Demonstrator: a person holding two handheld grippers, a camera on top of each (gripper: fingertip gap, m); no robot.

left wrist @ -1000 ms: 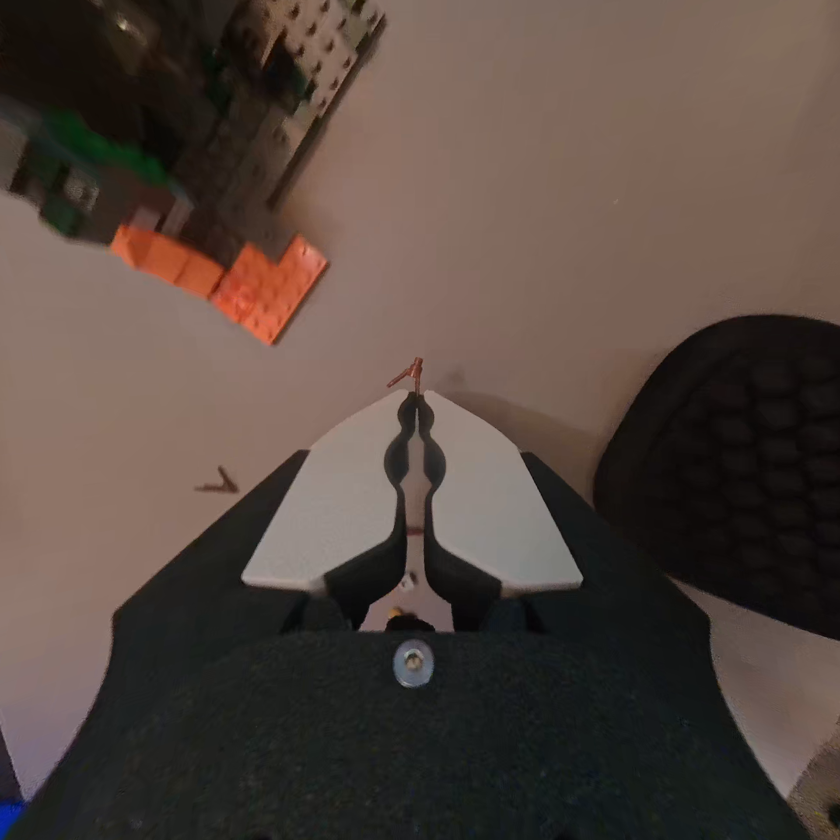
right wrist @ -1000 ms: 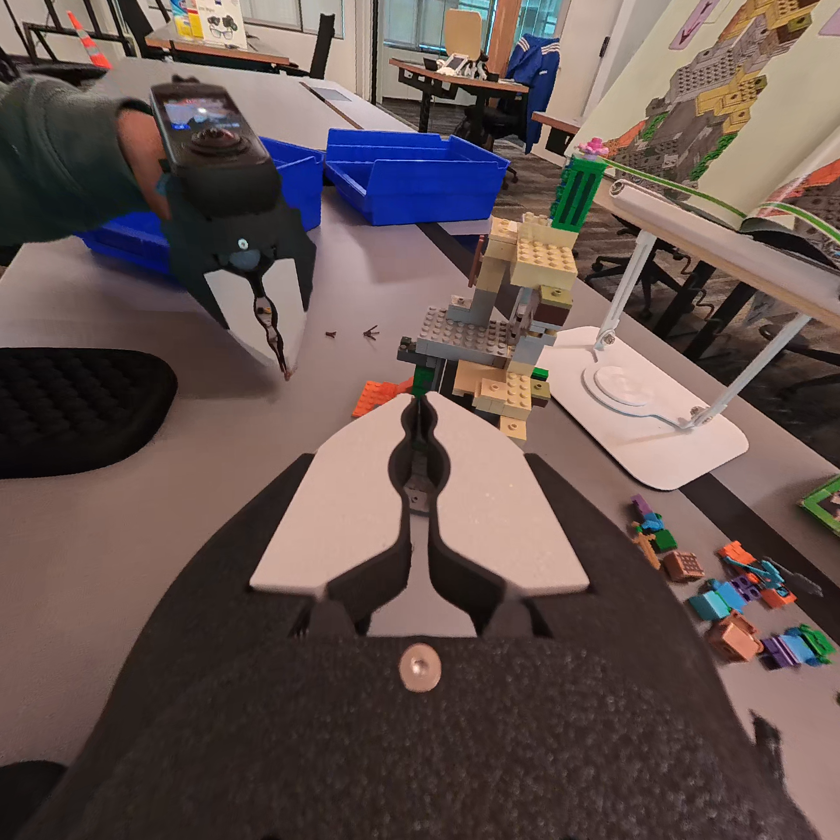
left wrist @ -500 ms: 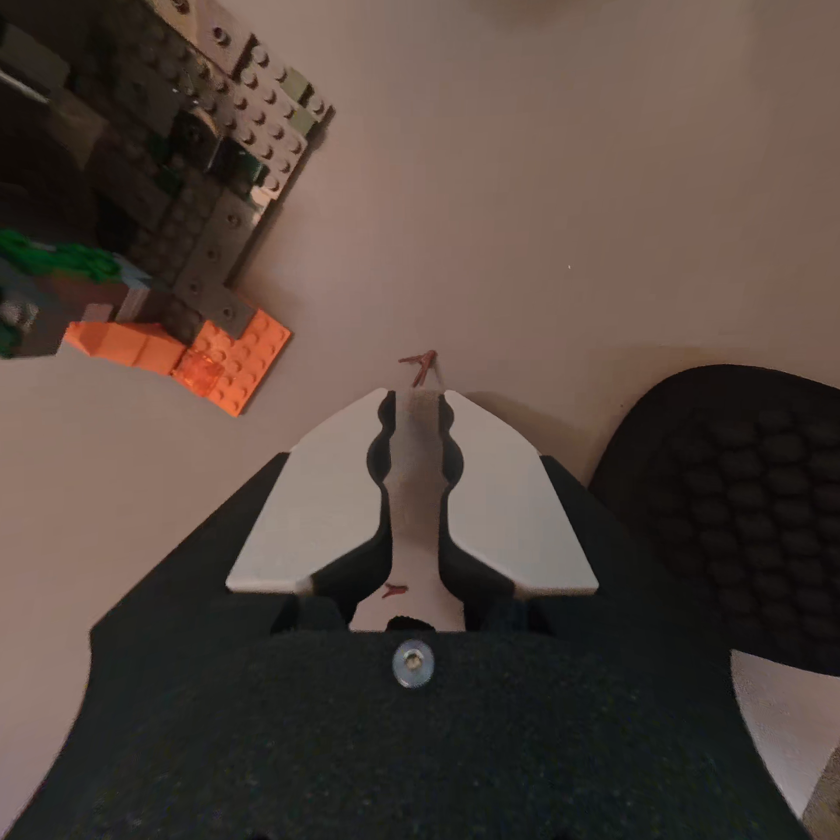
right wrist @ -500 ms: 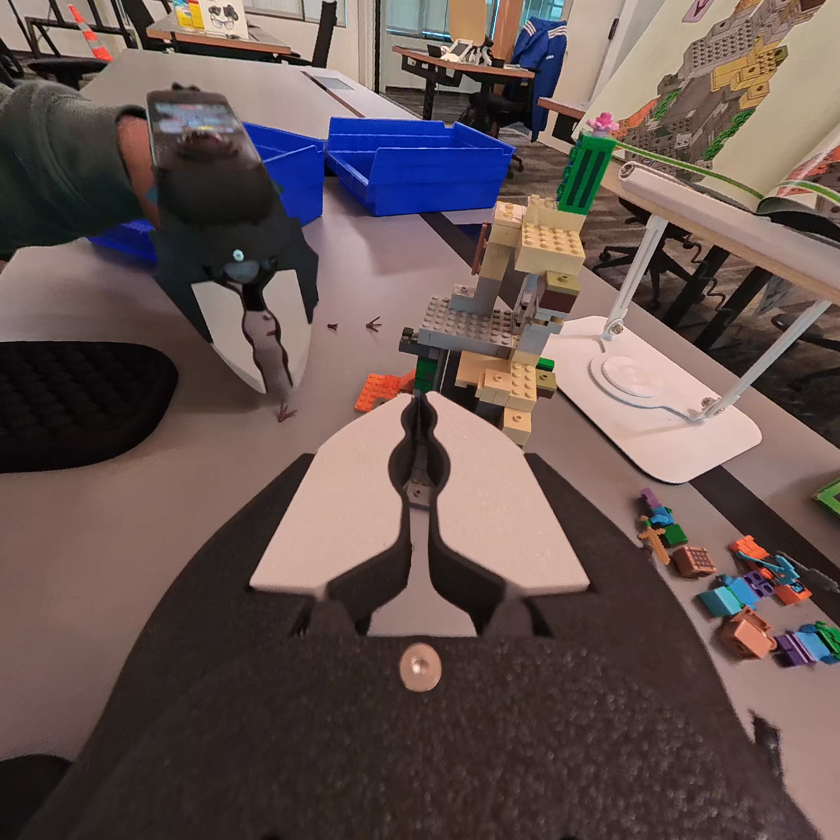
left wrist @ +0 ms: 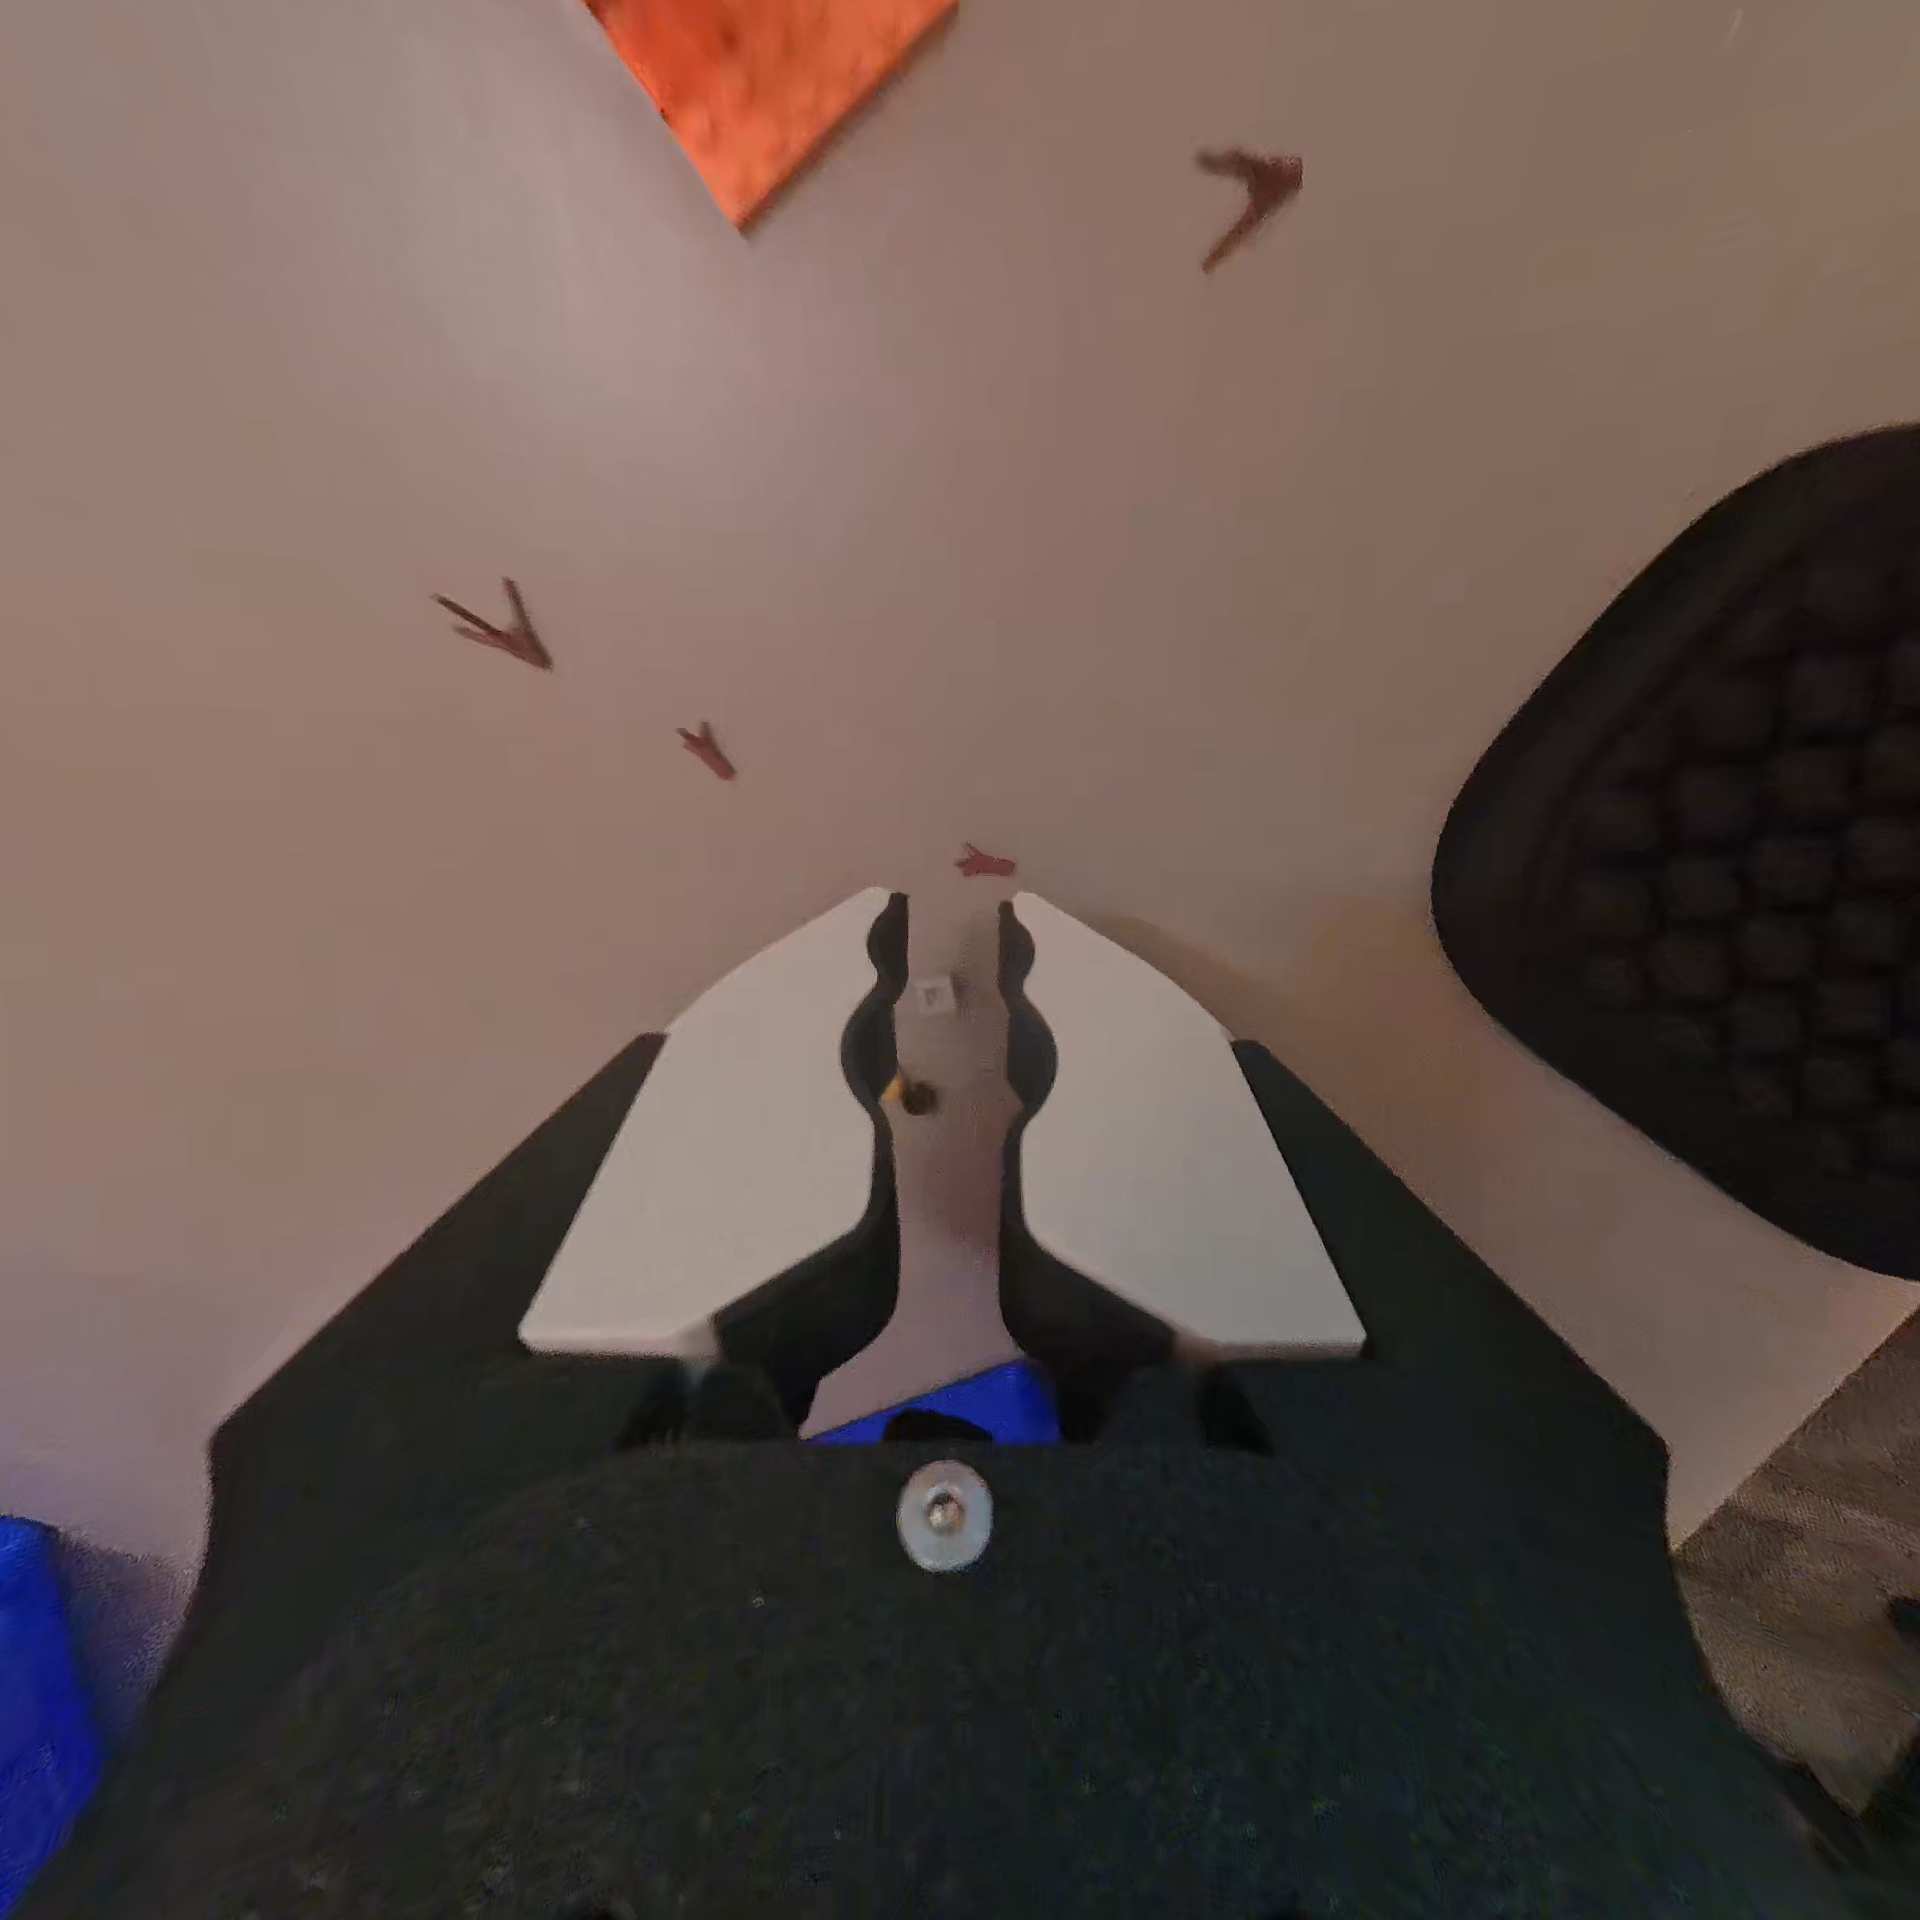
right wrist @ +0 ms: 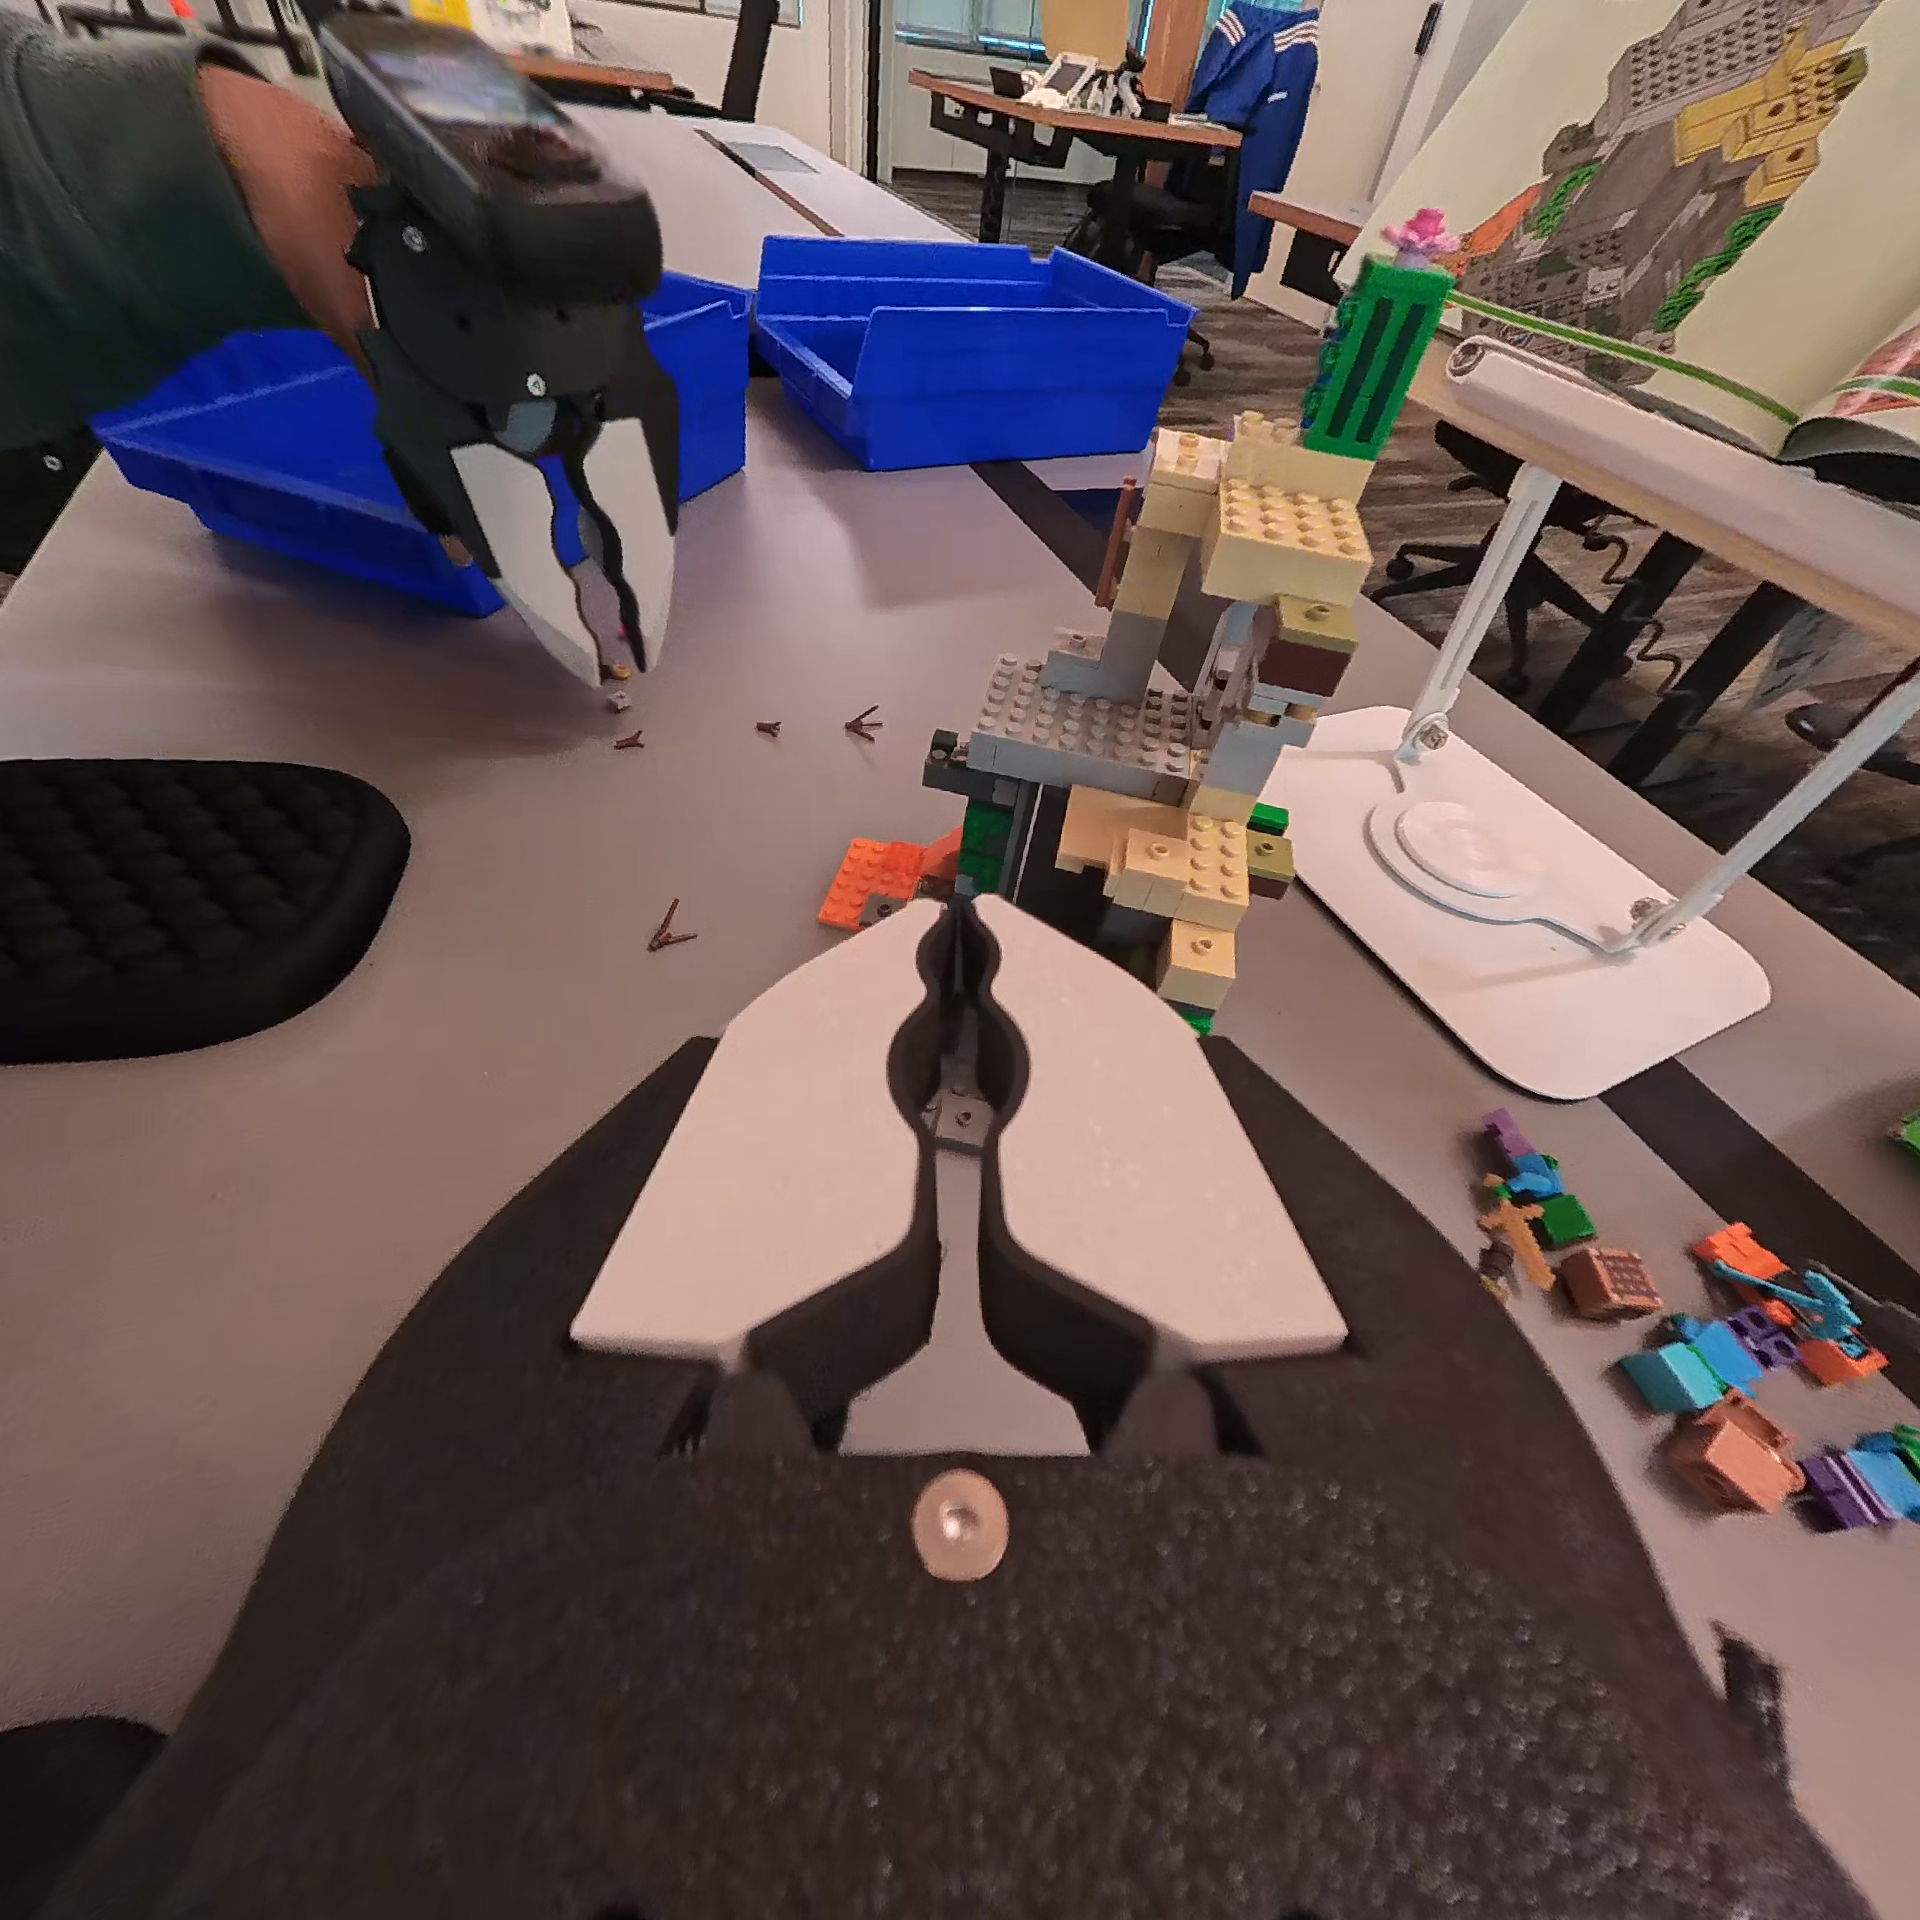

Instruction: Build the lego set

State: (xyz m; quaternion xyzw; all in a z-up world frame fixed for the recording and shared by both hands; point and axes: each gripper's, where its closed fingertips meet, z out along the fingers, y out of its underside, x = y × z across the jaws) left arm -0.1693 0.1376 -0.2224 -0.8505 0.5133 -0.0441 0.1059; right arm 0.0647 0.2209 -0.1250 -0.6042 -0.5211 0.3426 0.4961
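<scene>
The small reddish-brown twig piece (left wrist: 982, 860) has been released onto the grey counter (left wrist: 1039, 520) by the left gripper (left wrist: 951, 909), now parted and empty over a tiny pale stud (left wrist: 936, 995), suggesting another pick, while the right gripper (right wrist: 961, 914) is kept clamped on the tan-and-grey brick tower (right wrist: 1195, 665).

left wrist: steep, close on table (left wrist: 1039, 468) | right wrist: oblique, wider | shared: perhaps brown twigs (right wrist: 670, 928)

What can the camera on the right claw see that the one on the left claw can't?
Only the right wrist view shows the lego tower, the blue bins, the white stand, the loose colourful pieces and the right claw, shut on a dark grey piece.

Only the left wrist view shows floor past the table edge.

Both show the open left claw, the small brown twig pieces, a tiny pale piece, the orange plate and the black pad.
</scene>
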